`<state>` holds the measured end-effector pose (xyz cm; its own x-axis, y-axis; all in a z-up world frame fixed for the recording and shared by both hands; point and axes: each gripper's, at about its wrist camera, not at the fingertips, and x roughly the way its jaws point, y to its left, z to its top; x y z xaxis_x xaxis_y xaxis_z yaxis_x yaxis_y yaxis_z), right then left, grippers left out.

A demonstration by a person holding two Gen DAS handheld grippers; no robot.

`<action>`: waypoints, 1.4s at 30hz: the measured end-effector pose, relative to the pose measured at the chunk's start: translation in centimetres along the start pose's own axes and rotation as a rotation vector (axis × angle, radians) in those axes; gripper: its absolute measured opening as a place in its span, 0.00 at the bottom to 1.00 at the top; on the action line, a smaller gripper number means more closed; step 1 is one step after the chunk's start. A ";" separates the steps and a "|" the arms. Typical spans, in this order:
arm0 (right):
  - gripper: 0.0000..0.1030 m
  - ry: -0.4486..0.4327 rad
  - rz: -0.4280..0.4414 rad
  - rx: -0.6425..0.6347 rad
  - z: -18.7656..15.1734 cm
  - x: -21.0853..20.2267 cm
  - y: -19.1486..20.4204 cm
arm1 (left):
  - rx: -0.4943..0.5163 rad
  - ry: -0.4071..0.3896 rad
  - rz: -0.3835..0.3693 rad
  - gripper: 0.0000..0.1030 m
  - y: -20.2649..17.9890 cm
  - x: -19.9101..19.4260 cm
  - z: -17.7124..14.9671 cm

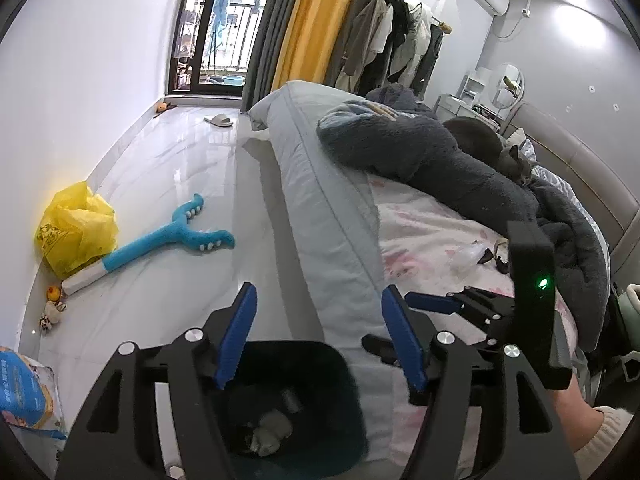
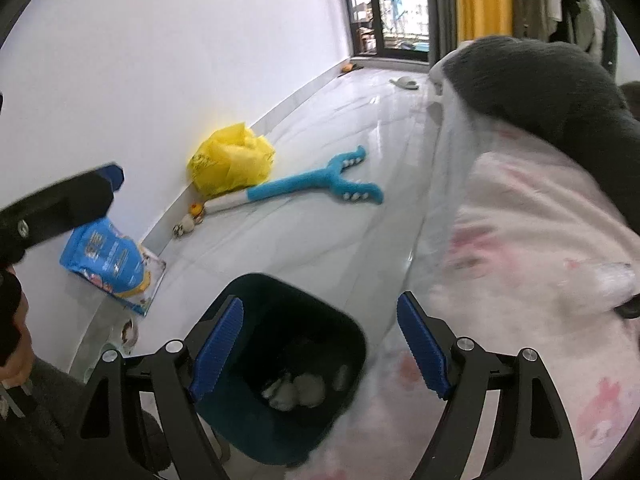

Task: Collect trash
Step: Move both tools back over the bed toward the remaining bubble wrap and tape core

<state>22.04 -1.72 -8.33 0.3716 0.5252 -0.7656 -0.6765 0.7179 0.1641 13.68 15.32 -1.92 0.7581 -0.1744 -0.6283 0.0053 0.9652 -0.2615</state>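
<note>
A dark open-topped bin [image 1: 328,376] stands on the floor against the bed's side, with crumpled pale trash [image 1: 268,434] in its bottom. My left gripper [image 1: 320,338] hangs above the bin's rim, open and empty. My right gripper [image 2: 320,346] is open too, with nothing between its blue pads; under it lie the bin [image 2: 328,320] and the trash [image 2: 296,392]. A clear plastic wrapper [image 1: 468,256] and small dark bits [image 1: 498,258] lie on the pink sheet. The wrapper [image 2: 612,284] shows blurred at the right edge of the right wrist view.
A bed [image 1: 320,200] with a grey blanket [image 1: 420,152] and a grey cat [image 1: 516,160] fills the right. On the floor by the wall lie a yellow plastic bag [image 2: 232,160], a blue plush toy [image 2: 312,188] and a blue packet [image 2: 108,260]. A slipper [image 1: 218,121] lies near the balcony door.
</note>
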 end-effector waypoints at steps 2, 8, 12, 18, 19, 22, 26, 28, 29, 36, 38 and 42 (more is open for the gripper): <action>0.78 -0.012 -0.004 0.006 0.1 -0.6 -0.9 | 0.007 0.006 -0.002 0.67 -0.9 0.7 0.3; 0.78 -0.047 -0.046 0.003 0.6 -2.8 -3.9 | 0.021 0.017 -0.011 0.70 -2.9 2.5 0.9; 0.78 -0.072 -0.077 0.021 0.7 -4.3 -6.3 | 0.026 0.013 -0.023 0.73 -4.4 3.6 1.6; 0.78 -0.107 -0.127 0.056 0.4 -6.4 -10.4 | 0.030 0.028 -0.044 0.74 -6.6 5.6 2.2; 0.78 -0.125 -0.132 0.061 0.3 -7.0 -11.0 | 0.032 0.032 -0.046 0.75 -7.1 6.0 2.3; 0.78 -0.152 -0.143 0.081 -0.2 -8.4 -12.5 | 0.038 0.047 -0.058 0.75 -8.4 7.2 2.4; 0.79 -0.151 -0.154 0.114 -0.8 -9.5 -15.1 | 0.057 0.071 -0.070 0.75 -9.9 8.6 2.1; 0.79 -0.147 -0.164 0.126 -1.2 -9.8 -15.9 | 0.063 0.085 -0.074 0.75 -10.7 9.4 1.9; 0.79 -0.149 -0.170 0.130 -1.4 -10.1 -16.3 | 0.064 0.092 -0.081 0.75 -11.2 9.8 1.8; 0.79 -0.168 -0.203 0.153 -2.3 -11.9 -18.9 | 0.098 0.116 -0.133 0.80 -14.2 11.3 1.4; 0.79 -0.173 -0.209 0.166 -2.6 -12.4 -19.8 | 0.115 0.122 -0.144 0.80 -15.1 11.8 1.2; 0.79 -0.175 -0.224 0.179 -3.3 -13.2 -21.1 | 0.130 0.142 -0.160 0.81 -16.8 12.9 0.7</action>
<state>29.33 -25.29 -3.76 0.6125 0.4043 -0.6792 -0.4486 0.8853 0.1224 23.86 -3.06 -5.13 0.6420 -0.3433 -0.6855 0.2088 0.9386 -0.2746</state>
